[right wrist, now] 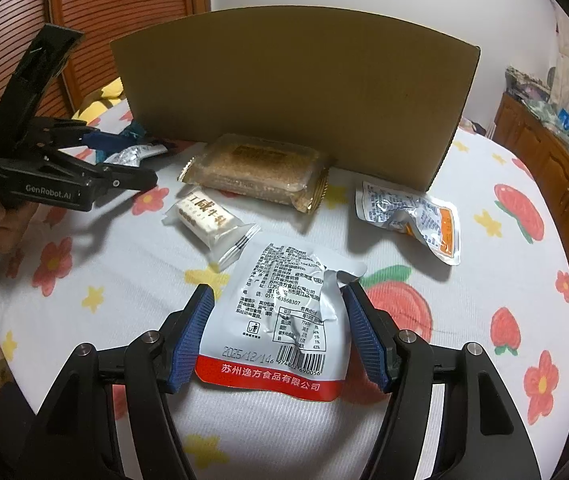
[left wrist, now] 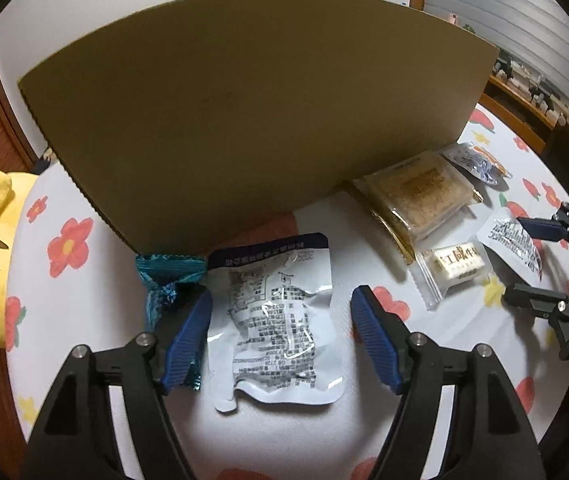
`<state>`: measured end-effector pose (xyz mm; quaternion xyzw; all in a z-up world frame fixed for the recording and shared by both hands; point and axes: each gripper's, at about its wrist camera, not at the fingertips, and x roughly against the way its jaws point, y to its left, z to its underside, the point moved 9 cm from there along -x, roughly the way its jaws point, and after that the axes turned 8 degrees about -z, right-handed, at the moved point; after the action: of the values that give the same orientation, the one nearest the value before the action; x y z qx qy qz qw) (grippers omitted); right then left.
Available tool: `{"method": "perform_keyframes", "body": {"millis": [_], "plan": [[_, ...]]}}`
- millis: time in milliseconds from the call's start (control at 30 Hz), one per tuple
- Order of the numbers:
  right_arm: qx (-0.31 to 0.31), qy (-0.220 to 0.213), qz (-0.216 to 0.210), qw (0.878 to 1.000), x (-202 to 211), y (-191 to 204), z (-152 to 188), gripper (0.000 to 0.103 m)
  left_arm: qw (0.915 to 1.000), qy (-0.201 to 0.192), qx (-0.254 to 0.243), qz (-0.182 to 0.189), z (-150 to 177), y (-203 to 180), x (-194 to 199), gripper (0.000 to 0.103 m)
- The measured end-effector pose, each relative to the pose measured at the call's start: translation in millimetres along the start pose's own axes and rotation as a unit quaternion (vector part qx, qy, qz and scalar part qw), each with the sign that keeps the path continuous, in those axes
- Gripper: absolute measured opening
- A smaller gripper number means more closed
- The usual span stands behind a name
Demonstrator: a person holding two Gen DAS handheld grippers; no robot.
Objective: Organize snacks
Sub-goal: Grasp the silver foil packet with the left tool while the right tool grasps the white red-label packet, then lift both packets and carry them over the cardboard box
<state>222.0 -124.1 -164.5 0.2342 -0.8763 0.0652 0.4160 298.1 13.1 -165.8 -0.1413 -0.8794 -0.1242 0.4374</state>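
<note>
Silver pouches lie nearest: one (left wrist: 274, 320) between the left gripper's (left wrist: 280, 312) open fingers, a red-banded one (right wrist: 280, 320) between the right gripper's (right wrist: 276, 312), also open, neither gripped. Six snacks lie loose on the bedspread (right wrist: 484, 320) before the cardboard box (right wrist: 296, 92); sorting looks barely begun.

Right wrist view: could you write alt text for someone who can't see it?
A handheld gripper with blue ribbed pads straddles a white foil snack pouch with a red bottom band on a flower-print cloth. Beyond lie three more wrapped snacks before an upright brown cardboard box; a second gripper reaches in from the left.
</note>
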Motion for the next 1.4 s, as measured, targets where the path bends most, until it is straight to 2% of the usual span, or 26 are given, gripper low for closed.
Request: {"method": "perform_keyframes", "body": {"millis": [133,233,500,867,1400], "plan": [[0.000,0.000,0.000,1.000,0.0,0.3,0.2,0.068,1.0000,-0.002,0.005,-0.002,0.9,2.4,0.3,0.073],[0.001,0.000,0.001,1.000,-0.1,0.2,0.3,0.068,1.0000,-0.006,0.008,0.000,4.3,0.9,5.8,0.062],[0.001,0.000,0.000,1.000,-0.3,0.0,0.3,0.068,0.9999,-0.016,-0.001,-0.005,17.8,-14.2,19.9,0.062],[0.001,0.000,0.000,1.000,-0.3,0.0,0.7,0.068,0.9984,-0.054,0.005,-0.013,25.7,-29.2,47.7,0.062],[0.008,-0.002,0.007,1.000,2.1,1.1,-0.5,0.067,0.9944,-0.100,0.032,-0.011,7.5,-31.4,79.5,0.062]]}}
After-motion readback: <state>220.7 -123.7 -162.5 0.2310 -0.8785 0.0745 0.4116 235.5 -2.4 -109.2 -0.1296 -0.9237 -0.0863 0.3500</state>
